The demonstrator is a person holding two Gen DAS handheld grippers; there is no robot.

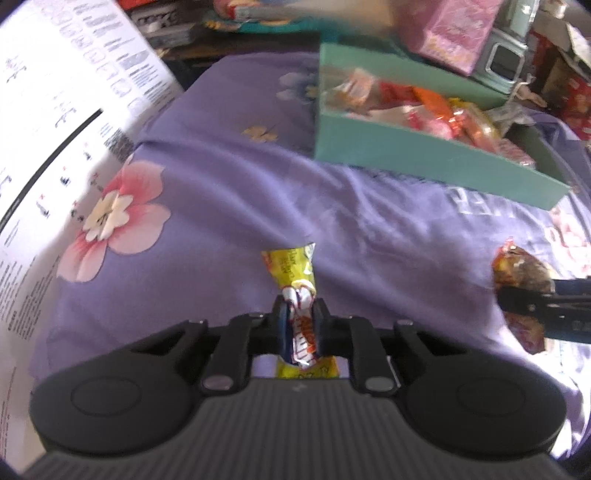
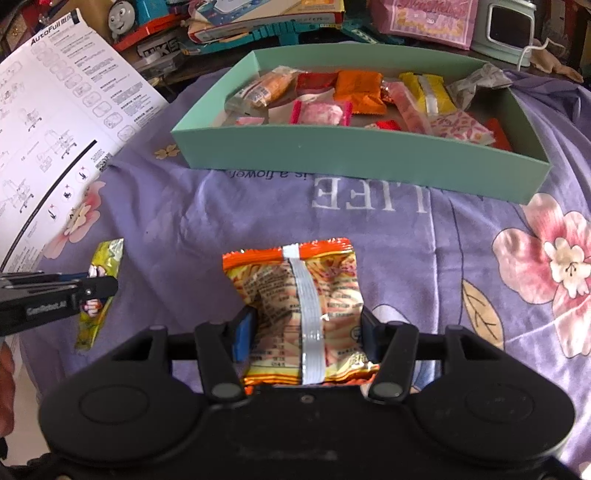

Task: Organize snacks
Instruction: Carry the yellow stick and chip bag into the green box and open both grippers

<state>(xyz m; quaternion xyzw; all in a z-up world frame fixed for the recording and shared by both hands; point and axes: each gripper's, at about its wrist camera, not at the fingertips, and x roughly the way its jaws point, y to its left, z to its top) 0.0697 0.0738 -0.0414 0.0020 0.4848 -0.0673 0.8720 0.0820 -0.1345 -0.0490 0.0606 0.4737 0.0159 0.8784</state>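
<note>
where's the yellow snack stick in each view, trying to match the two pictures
Left wrist: the yellow snack stick sits bottom centre, pinched between the left gripper jaws, tip pointing up the picture.
Right wrist: far left, mid-height, crossed by the left gripper coming in from the edge.
Shared landmark: the teal box of snacks on the purple cloth.

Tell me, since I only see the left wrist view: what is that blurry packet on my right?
Observer: An orange-edged snack bag, seam side up, pinched between the right gripper fingers.
Operator: What is in the green box?
Observer: The green box already holds many wrapped snacks, including an orange packet and a yellow one.
Operator: What lies behind it?
Observer: A toy train with a face sits at the back left.
</note>
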